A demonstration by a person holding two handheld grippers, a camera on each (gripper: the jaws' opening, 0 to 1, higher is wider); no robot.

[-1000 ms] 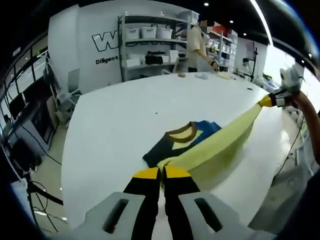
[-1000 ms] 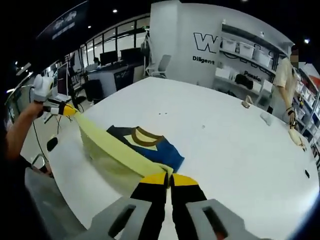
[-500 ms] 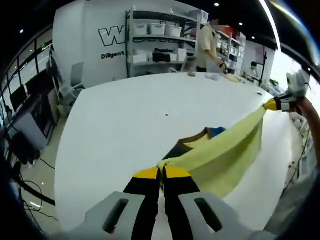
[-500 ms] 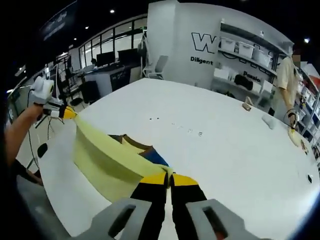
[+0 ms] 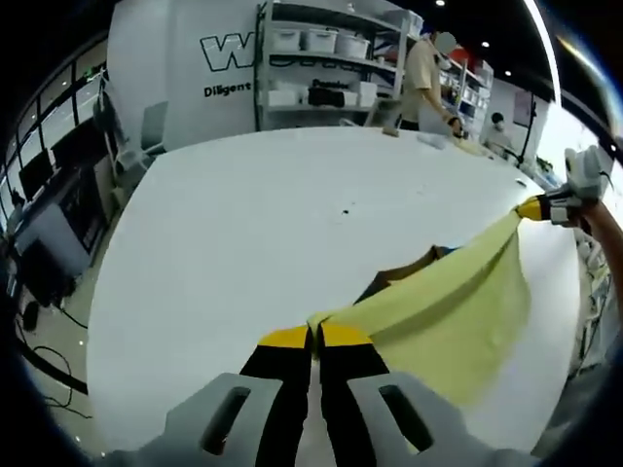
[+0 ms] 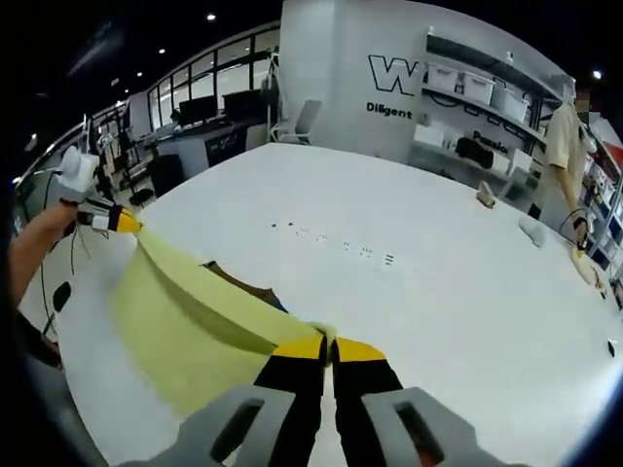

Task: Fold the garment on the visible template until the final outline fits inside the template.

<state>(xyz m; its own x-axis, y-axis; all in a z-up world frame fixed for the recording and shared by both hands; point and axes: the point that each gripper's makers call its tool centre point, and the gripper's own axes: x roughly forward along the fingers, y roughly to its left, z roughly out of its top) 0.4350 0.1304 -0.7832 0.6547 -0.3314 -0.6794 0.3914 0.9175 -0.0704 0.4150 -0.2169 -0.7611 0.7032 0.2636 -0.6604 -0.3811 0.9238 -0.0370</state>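
The garment (image 5: 443, 306) is a shirt with a pale yellow body, navy and blue upper part and a brown collar (image 5: 409, 268). It hangs stretched above the white table (image 5: 243, 224) between both grippers. My left gripper (image 5: 314, 336) is shut on one corner of the yellow hem. The other corner is pinched by my right gripper (image 5: 531, 207), seen far right in the left gripper view. In the right gripper view my right gripper (image 6: 328, 346) is shut on the yellow cloth (image 6: 185, 311), and the left gripper (image 6: 119, 221) holds the far corner at left. I cannot make out a template.
The round white table (image 6: 409, 282) reaches far ahead, with small dark marks (image 6: 341, 243) near its middle. Shelves with boxes (image 5: 321, 68) and a standing person (image 5: 428, 83) are behind the table. Desks and chairs (image 6: 214, 126) stand off to the side.
Both grippers have lifted the yellow hem higher and forward; more of the shirt hangs off the table and the navy part is now mostly hidden behind the yellow cloth.
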